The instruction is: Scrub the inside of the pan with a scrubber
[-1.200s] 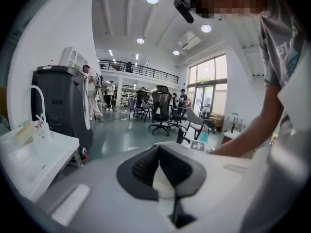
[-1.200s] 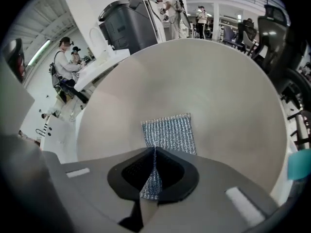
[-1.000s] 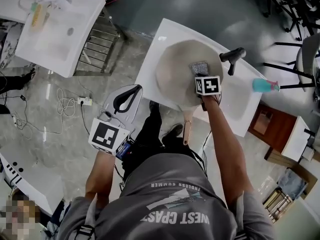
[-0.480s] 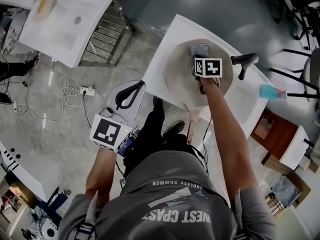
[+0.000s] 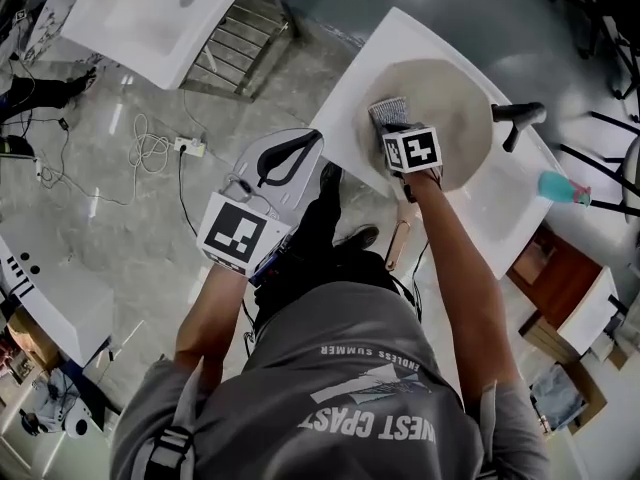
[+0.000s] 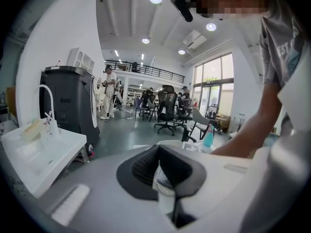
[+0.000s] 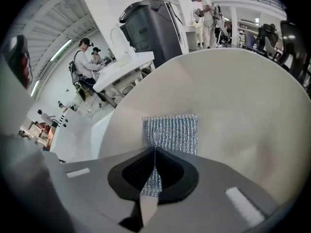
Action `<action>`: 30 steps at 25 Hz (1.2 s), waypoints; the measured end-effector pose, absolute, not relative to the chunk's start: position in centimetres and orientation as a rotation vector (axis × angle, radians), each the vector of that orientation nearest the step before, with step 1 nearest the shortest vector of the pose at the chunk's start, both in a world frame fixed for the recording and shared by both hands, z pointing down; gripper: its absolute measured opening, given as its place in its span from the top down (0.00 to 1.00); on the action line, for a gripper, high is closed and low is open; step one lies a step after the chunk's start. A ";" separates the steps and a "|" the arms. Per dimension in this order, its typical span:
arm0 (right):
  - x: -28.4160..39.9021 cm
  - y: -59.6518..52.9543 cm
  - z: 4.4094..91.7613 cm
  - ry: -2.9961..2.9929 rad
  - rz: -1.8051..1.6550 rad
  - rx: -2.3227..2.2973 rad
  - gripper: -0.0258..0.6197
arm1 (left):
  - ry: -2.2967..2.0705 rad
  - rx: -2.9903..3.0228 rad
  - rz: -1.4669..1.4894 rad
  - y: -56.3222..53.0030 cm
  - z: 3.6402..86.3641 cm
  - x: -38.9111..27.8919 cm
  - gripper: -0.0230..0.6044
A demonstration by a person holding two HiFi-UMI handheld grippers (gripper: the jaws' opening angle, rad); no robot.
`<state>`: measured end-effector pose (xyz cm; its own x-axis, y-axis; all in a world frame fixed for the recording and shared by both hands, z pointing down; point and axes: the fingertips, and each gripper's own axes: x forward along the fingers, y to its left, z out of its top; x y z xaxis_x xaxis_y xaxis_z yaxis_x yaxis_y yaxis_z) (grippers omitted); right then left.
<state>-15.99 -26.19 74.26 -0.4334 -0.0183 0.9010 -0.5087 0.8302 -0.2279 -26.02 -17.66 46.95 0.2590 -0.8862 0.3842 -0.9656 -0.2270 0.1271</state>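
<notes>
Beige pan (image 5: pixel 455 98) sits in the white sink (image 5: pixel 500 218) in the head view, wooden handle (image 5: pixel 400 243) at 6 o'clock toward the person. Silver mesh scrubber (image 5: pixel 390 111) lies flat on the pan's inner floor at its 9 o'clock side. Right gripper (image 5: pixel 398 128) points steeply down onto it, marker cube on top. Black tap (image 5: pixel 518 116) at the pan's 3 o'clock, teal bottle (image 5: pixel 562 188) at 4 o'clock. Left gripper (image 5: pixel 298 150) hangs at the pan's 8 o'clock, off the sink, over the floor, touching nothing.

Left gripper view: left gripper (image 6: pixel 163 176) has its jaws closed together with nothing between them. Teal bottle (image 6: pixel 209 137) shows beyond at 1 o'clock, a second white sink (image 6: pixel 39 149) at 9 o'clock.

Right gripper view: right gripper (image 7: pixel 154 171) is clenched on the near edge of the scrubber (image 7: pixel 171 132); the mesh bunches in the pads, the rest spreads flat against the pan (image 7: pixel 243 106) at 12 o'clock.
</notes>
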 end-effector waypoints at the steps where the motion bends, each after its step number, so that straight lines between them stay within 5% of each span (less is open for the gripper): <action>1: -15.5 -25.3 74.3 -1.947 0.574 0.371 0.94 | -1.698 2.215 0.330 -17.7 46.8 -25.7 0.96; 16: -4.8 -31.6 74.5 -1.833 0.603 0.643 0.94 | -1.593 2.316 0.352 -20.0 46.8 -21.3 0.96; 30: -14.8 -37.1 73.7 -1.967 0.645 0.625 0.94 | -1.635 2.241 0.348 -21.0 48.8 -25.5 0.96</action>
